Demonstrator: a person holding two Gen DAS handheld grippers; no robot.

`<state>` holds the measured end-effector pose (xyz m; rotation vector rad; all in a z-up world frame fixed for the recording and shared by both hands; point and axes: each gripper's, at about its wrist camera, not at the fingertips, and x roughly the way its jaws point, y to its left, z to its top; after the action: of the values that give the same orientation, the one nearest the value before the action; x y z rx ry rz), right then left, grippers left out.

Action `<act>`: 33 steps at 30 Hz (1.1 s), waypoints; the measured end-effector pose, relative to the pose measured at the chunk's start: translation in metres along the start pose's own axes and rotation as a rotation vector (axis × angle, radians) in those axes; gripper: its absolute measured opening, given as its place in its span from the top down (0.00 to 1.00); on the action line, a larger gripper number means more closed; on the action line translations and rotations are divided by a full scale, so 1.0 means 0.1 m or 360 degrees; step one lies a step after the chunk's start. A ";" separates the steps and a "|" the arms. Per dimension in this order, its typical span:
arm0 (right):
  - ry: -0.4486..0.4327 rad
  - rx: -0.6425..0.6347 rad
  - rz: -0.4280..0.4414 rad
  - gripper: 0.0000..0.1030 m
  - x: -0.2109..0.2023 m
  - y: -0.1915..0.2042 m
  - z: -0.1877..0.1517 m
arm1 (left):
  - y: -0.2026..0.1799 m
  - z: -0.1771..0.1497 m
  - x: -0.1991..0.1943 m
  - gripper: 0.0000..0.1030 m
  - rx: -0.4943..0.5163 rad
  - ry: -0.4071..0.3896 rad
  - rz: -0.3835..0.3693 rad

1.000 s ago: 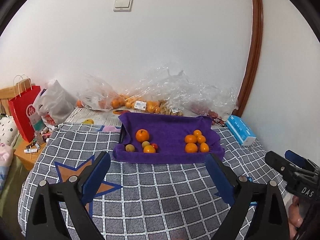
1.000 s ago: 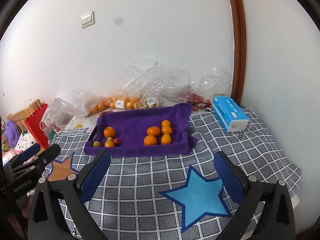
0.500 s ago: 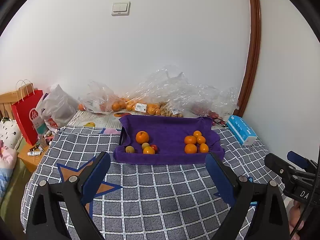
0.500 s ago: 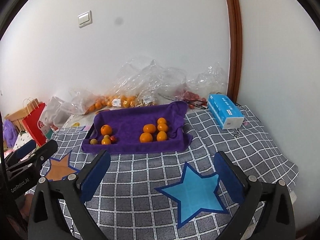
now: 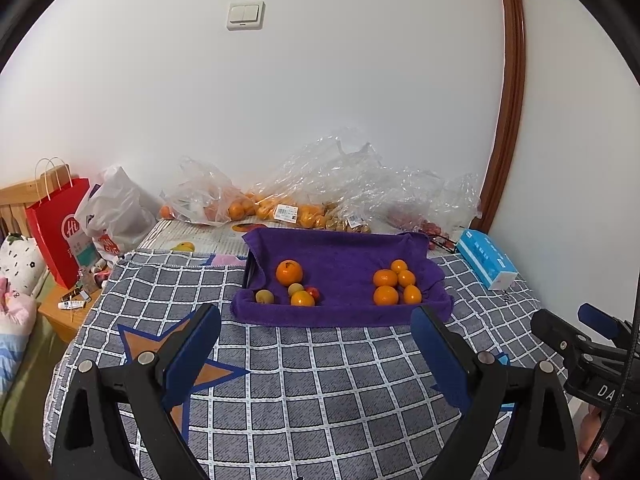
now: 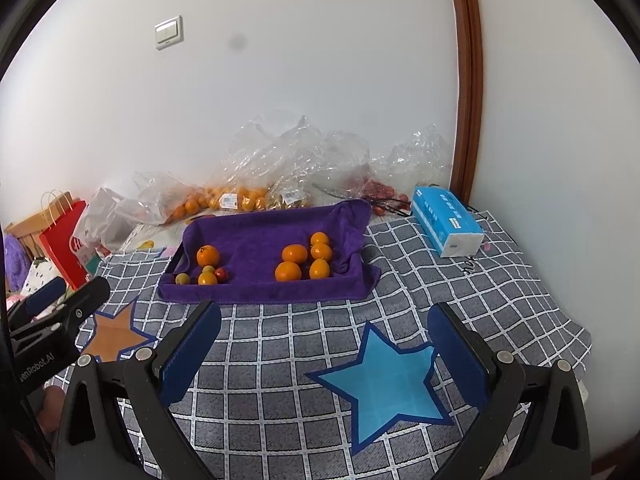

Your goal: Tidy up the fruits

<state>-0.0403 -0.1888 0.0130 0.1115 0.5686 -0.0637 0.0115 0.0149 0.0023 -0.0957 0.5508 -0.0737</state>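
Jaws on both handheld grippers stand wide apart and empty: the left gripper and the right gripper each hover low over a grey checked blanket spread on a bed, well short of the fruit. Blue padded fingers frame each view from below. Ahead, near the middle of the bed, sits a purple towel draped over a shallow tray, its edges raised like walls. On the towel's left part lies a mixed cluster: one large orange, a small orange fruit, two pale yellowish fruits and a small red fruit, all close together. On the towel's right part five oranges sit grouped, some touching, well apart from the left cluster. Behind the towel, against a white wall, lie crumpled clear plastic bags holding more oranges and some red fruit. A blue tissue pack rests on the blanket to the right of the towel. A red paper bag stands at the far left beside the bed. A blue star and an orange star are printed on the blanket
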 end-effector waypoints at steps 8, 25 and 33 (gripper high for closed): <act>-0.0007 -0.0011 -0.0016 0.01 -0.02 0.02 0.00 | 0.01 -0.01 0.00 0.07 -0.0017 0.0007 -0.0004; -0.0012 -0.0009 0.0004 0.01 -0.04 0.05 -0.01 | 0.00 -0.04 0.01 0.07 -0.0018 0.0018 -0.0006; -0.0015 -0.0011 0.0000 0.01 -0.05 0.04 -0.01 | -0.01 -0.04 -0.01 0.07 -0.0014 0.0020 -0.0014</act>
<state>-0.0444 -0.1841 0.0155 0.1047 0.5593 -0.0622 0.0089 0.0141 -0.0009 -0.1064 0.5632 -0.0805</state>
